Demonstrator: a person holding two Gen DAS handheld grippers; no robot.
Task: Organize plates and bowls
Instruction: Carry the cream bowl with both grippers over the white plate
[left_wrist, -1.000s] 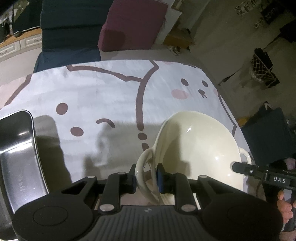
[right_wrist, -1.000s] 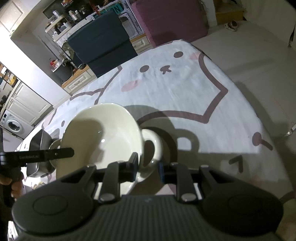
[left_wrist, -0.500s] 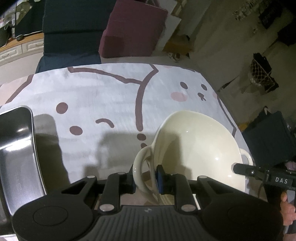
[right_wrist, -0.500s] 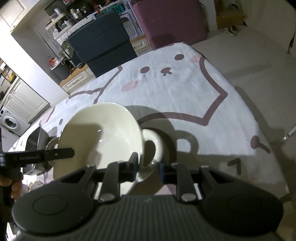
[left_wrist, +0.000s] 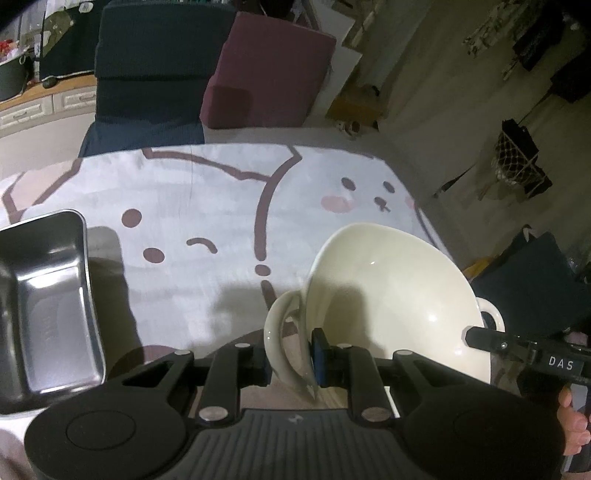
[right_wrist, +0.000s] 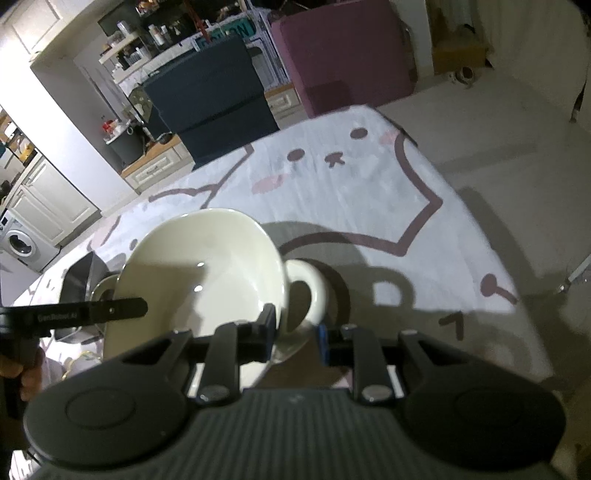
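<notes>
Left wrist view: the counter (left_wrist: 192, 206), draped in a white cloth with a cartoon animal drawn on it, fills most of the scene and is largely bare. On its near left stands a steel tray (left_wrist: 44, 295), empty as far as can be seen. The cream two-handled bowl (left_wrist: 391, 295) hangs tilted over the counter's near right, clear of the cloth, carried between both claws. The left claw (left_wrist: 290, 356) is clamped on the bowl's left loop handle and the rim beside it. In the right wrist view the right claw (right_wrist: 295, 332) is closed across the opposite handle (right_wrist: 308, 291), one pad inside the rim and one outside the loop. A hand (left_wrist: 572, 421) holds that tool at the near right edge.

Judging by this, the task is in an early or middle stage: the bowl is lifted but not yet set down anywhere. Something pale with a gold edge lies at the near left in the right wrist view, too cut off to name. No stack of plates shows, so most of the sorting seems left to do.
</notes>
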